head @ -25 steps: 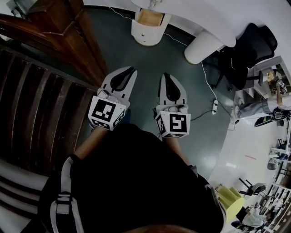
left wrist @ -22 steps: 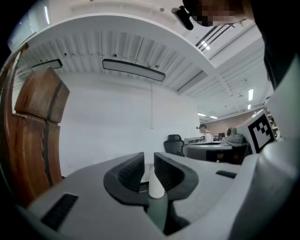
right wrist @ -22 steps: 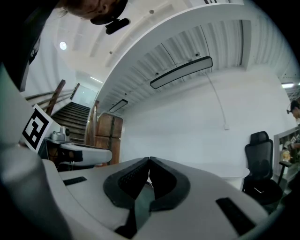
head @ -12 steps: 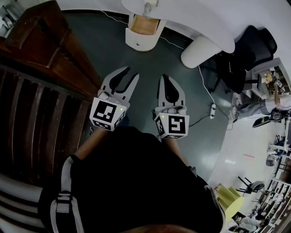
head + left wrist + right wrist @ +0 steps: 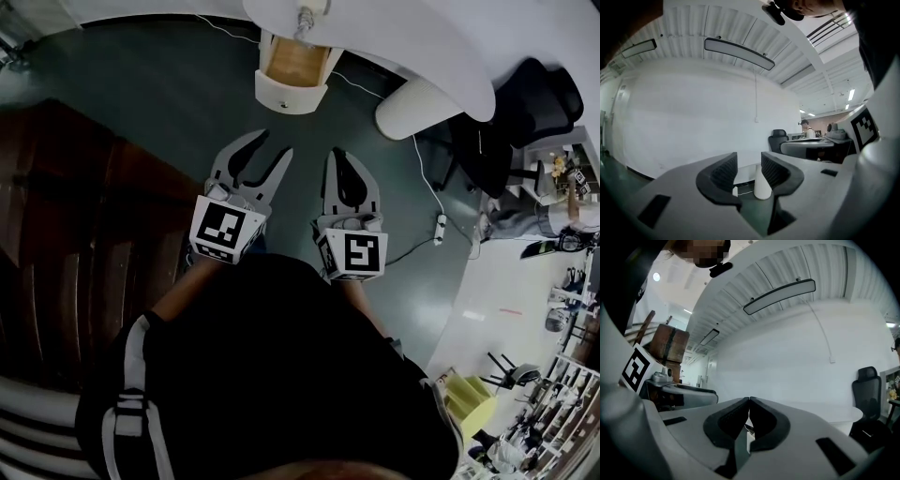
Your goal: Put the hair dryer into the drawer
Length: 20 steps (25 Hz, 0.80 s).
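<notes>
In the head view an open drawer [image 5: 292, 58] with a wooden inside juts from a round white cabinet under the white table [image 5: 422, 37]. A small grey object [image 5: 305, 17] lies on the table edge right above it; I cannot tell whether it is the hair dryer. My left gripper [image 5: 275, 142] points toward the drawer from well short of it. Its jaws are opening, with nothing between them [image 5: 749, 168]. My right gripper [image 5: 337, 153] is beside it, shut and empty [image 5: 749, 401].
Dark wooden furniture [image 5: 84, 216] fills the left side. A thick white table leg [image 5: 417, 103] stands right of the drawer, with a black office chair [image 5: 511, 103] beyond it. A power strip and cable [image 5: 441, 220] lie on the green floor at the right.
Both grippers have moved forward toward the white table and its drawer. The left gripper's jaws went from shut to apart. The wooden furniture has slid back on the left.
</notes>
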Each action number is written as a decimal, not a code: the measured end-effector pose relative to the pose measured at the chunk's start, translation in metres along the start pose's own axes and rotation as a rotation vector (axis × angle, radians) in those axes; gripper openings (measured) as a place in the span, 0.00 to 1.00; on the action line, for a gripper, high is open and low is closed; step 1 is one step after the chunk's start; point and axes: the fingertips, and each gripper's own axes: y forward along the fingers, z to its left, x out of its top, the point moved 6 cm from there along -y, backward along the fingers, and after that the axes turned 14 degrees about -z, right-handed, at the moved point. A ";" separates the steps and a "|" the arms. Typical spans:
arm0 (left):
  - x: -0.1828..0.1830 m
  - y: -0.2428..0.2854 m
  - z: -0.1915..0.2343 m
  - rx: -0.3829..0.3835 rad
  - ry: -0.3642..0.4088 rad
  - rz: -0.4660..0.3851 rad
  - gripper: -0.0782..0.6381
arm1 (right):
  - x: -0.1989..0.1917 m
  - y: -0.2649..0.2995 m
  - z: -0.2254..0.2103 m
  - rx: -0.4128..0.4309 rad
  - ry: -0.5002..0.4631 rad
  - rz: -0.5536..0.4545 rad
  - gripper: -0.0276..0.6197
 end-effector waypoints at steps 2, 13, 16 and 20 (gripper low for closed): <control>-0.005 0.015 0.012 -0.011 -0.009 0.011 0.34 | -0.007 0.018 -0.007 -0.008 -0.001 0.006 0.08; -0.026 0.060 0.058 -0.077 -0.038 0.041 0.38 | -0.028 0.074 -0.019 -0.061 -0.021 0.027 0.08; -0.030 0.062 0.061 -0.089 -0.044 0.050 0.39 | -0.029 0.077 -0.017 -0.081 -0.011 0.055 0.08; -0.037 0.060 0.064 -0.093 -0.074 0.058 0.39 | -0.030 0.078 -0.014 -0.068 -0.036 0.037 0.08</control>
